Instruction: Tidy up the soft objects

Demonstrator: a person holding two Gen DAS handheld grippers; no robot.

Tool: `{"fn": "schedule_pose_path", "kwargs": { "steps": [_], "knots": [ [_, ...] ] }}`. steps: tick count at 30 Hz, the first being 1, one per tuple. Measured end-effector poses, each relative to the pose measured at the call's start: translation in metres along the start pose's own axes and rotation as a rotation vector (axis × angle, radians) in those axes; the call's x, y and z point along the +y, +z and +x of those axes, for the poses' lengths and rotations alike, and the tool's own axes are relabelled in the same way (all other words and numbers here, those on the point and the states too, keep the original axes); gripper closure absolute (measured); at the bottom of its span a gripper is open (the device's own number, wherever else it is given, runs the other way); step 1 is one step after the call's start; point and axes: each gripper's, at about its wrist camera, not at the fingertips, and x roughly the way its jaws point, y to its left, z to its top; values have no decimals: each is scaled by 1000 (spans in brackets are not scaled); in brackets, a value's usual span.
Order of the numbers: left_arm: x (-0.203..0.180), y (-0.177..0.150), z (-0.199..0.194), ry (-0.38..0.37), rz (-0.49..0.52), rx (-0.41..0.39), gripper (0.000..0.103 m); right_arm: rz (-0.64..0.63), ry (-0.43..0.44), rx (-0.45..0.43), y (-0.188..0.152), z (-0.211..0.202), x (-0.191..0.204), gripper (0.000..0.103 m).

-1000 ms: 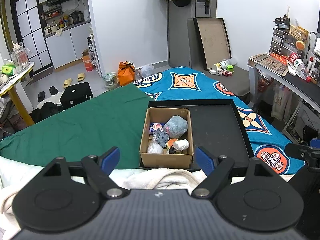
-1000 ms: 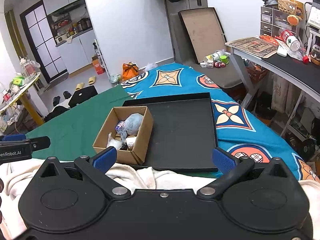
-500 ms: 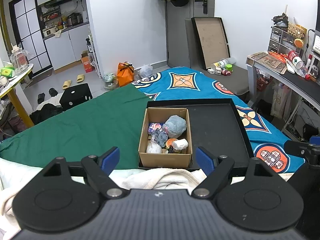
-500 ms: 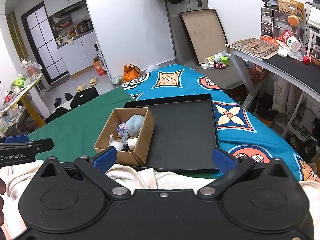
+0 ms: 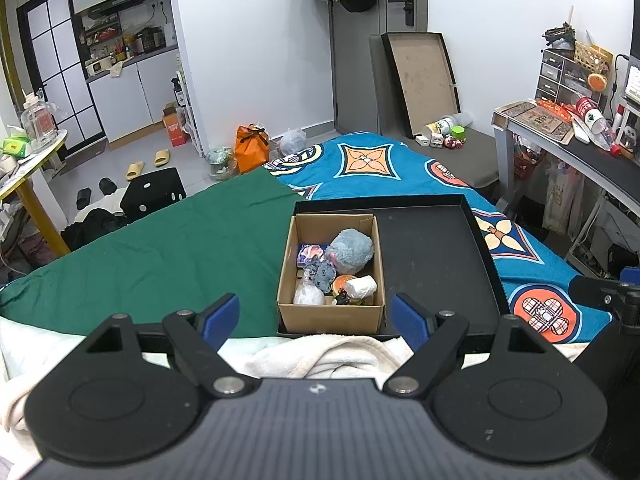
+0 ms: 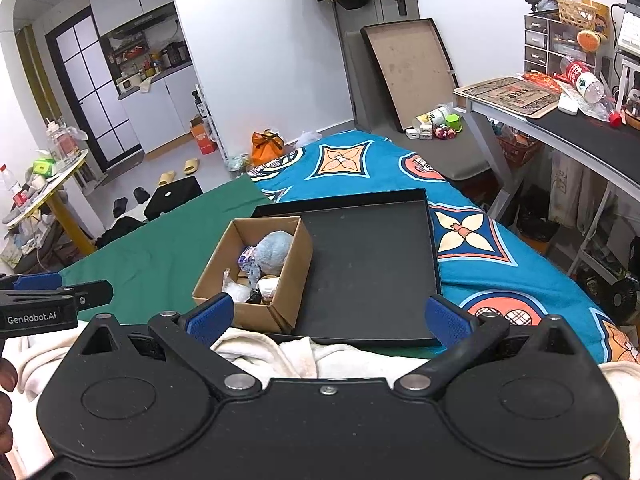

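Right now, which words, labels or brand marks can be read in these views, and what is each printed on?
"GenRobot.AI": on the side of the left hand-held gripper, seen in the right wrist view.
Bottle label on the desk: too blurred to read.
Printed flat box on the desk: too small to read.
Packet in the cardboard box: unreadable.

White walls (image 5: 256, 40), grey tiled floor (image 5: 132, 156). Grey door (image 5: 356, 72) at the back, clothes hung over its top. Kitchenette (image 5: 120, 76) seen far left behind a black-framed glass partition (image 5: 52, 72). Cluttered desk (image 6: 580, 128) along the right wall. Yellow-legged round table (image 6: 60, 184) at left. Even indoor lighting.
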Motion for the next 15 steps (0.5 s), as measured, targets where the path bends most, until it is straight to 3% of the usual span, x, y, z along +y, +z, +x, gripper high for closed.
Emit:
{"fn": "schedule_pose_path", "kwargs": {
  "steps": [15],
  "knots": [
    [-2, -3, 5, -21, -11, -14, 21, -32, 37, 1, -1, -1, 5, 0]
  ]
}}
